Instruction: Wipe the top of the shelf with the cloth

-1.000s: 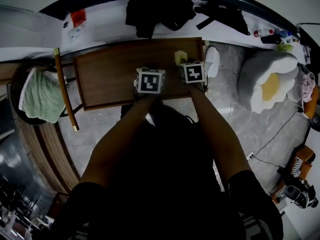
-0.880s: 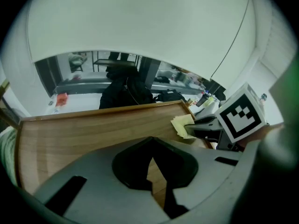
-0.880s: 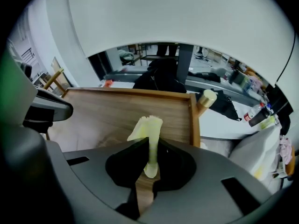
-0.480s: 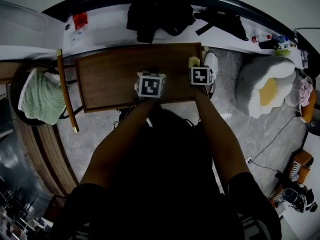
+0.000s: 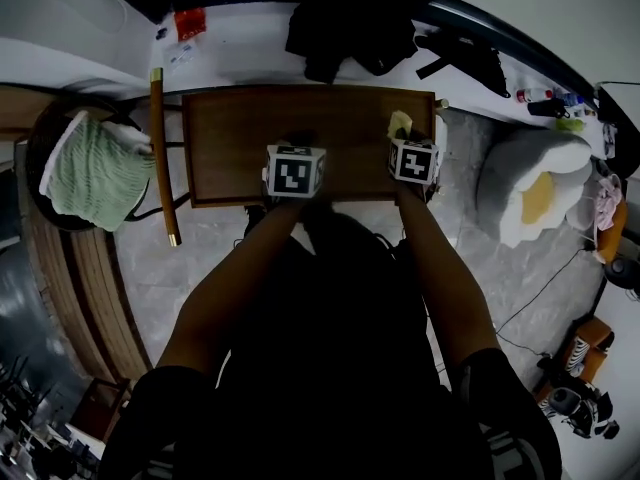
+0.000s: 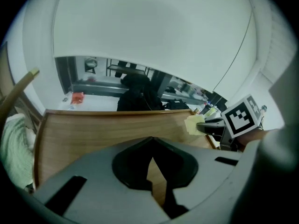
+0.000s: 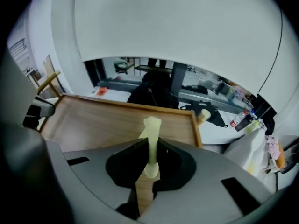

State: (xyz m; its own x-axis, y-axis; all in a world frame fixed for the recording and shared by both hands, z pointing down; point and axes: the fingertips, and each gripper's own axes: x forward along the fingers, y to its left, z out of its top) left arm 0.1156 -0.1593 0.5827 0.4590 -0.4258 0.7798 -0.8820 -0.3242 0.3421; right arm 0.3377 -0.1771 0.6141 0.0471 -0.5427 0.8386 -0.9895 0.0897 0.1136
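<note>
Here, off the shelf's left end, a green towel lies draped; our two forearms reach straight ahead, side by side, to the shelf's near edge. The left gripper sits at the middle of that edge; its own view shows the jaws brought together at the tips with nothing between them, the brown top running beneath. The right gripper sits near the right end; its jaws are clamped on the cloth, a pale yellow fold standing up between them above the top. The head view hides both pairs of jaws under the marker cubes and shows only a yellow tuft of cloth; the left gripper view catches the cloth from the side, by the far right corner; the right gripper view alone shows a round post at that corner.
</note>
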